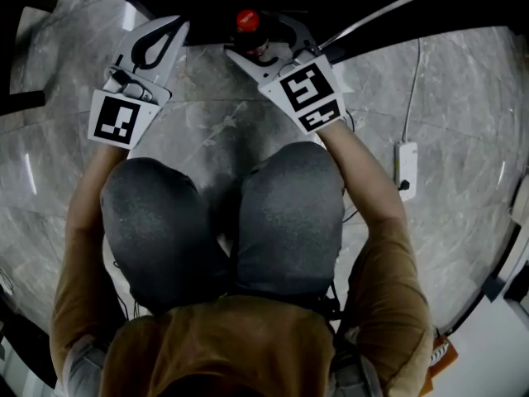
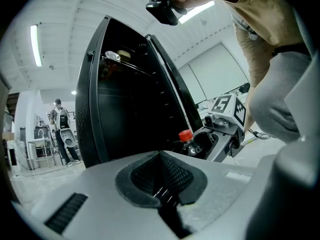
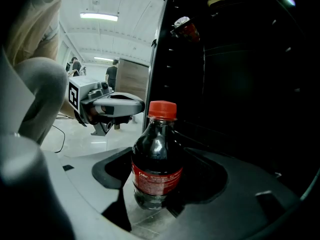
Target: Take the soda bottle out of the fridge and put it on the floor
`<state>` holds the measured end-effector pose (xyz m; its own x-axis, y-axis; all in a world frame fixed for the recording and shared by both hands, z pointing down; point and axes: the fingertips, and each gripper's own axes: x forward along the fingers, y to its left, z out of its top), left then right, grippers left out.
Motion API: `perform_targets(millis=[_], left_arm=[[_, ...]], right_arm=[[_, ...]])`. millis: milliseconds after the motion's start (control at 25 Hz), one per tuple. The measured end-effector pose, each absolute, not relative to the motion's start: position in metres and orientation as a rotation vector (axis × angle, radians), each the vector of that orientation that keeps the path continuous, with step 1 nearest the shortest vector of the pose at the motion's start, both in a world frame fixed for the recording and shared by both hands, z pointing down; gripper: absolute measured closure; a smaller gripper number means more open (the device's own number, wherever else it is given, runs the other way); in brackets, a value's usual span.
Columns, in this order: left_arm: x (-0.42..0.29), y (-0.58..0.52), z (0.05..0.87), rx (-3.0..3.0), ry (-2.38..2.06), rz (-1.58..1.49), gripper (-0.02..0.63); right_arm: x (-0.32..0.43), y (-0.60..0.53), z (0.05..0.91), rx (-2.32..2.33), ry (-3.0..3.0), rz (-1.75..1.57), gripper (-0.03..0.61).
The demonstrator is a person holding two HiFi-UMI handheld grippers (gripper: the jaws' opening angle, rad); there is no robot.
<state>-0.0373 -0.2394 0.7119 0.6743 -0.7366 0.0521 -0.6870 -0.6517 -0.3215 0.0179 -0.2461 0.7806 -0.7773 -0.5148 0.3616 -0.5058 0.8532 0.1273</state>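
A white oblong plastic power strip (image 1: 406, 169) is seen lying flat. A thin white cable (image 1: 413, 89) is led away from its far end, and a black plug (image 1: 403, 185) is set in its near end. Grey cloth-covered knees (image 1: 289, 213) are seen left of the strip.

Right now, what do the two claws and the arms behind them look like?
Both the left claw and right claw are pale grey moulded shells with dark, mesh-textured pads in curved recesses. Each bears a white cube with black square markers: left cube, right cube. Brown sleeves behind.
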Motion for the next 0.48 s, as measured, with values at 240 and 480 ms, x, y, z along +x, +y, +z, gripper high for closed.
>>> perform_targets(millis=[240,480], left_arm=[[-0.038,-0.237,0.734,-2.639,1.155,-0.281,0.618],[-0.038,-0.231,0.761,-2.667,1.157,-0.346,0.618]], right_arm=[[0.016,-0.242,0.806,0.73,-2.621,-0.047,0.275],[0.012,-0.237,0.83,0.706,-2.609,-0.035,0.275]])
